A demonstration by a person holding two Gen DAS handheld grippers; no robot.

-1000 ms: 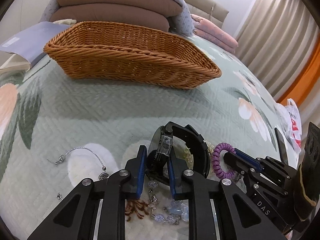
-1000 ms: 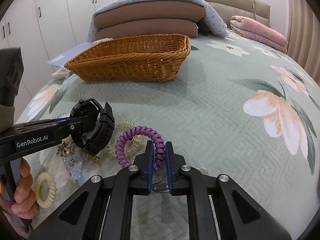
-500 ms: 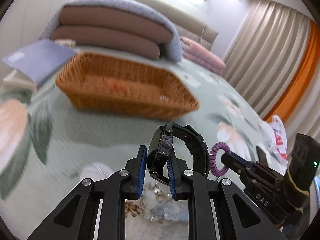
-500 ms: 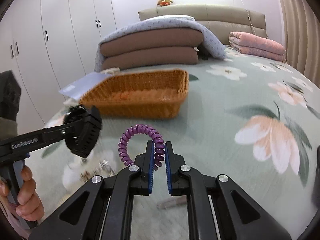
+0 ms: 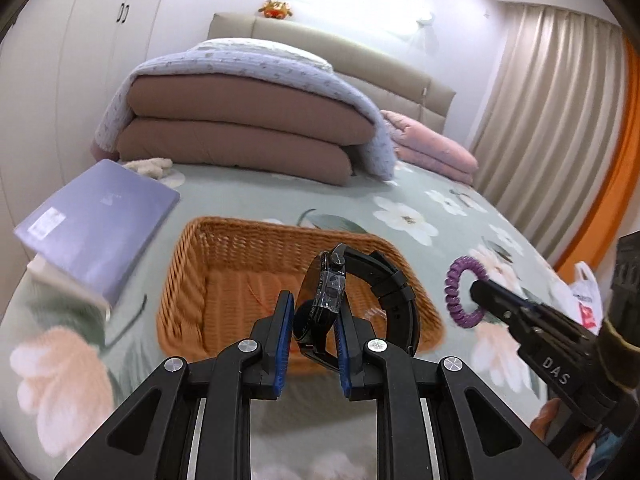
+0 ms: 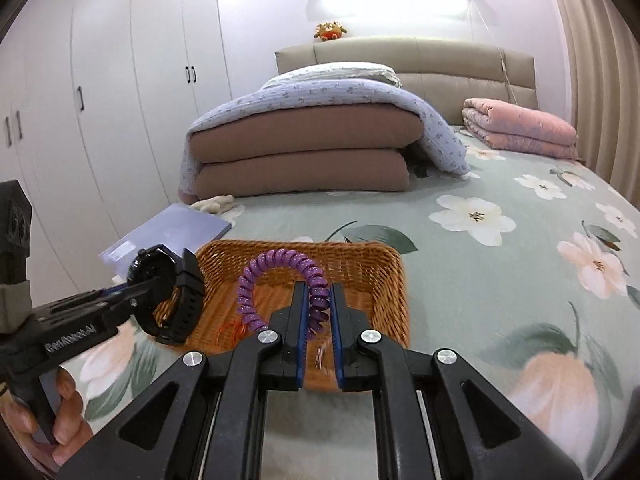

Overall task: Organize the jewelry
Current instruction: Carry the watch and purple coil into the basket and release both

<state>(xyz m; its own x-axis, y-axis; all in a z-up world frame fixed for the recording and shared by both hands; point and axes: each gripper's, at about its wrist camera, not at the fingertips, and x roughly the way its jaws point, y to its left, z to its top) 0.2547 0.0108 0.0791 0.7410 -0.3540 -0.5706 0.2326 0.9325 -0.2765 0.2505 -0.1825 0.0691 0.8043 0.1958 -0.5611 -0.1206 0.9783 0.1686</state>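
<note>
Watch [image 5: 328, 300] first, on my left: my left gripper [image 5: 310, 336] pinches its black case between the blue pads, strap looping off to the right, and it hangs over the near part of the wicker basket [image 5: 188, 280] ahead and below. To the right, my right gripper [image 6: 318, 320] is pressed onto the purple coil hair tie [image 6: 276, 264], also above the basket's near edge. Inside the basket I make out only something thin and orange-red [image 6: 234, 326] and a pale blur; what they are I cannot tell. Both pieces are lifted but not yet dropped in, so I judge the sorting barely started; any jewelry left on the bedspread [image 6: 500, 288] is out of view.
</note>
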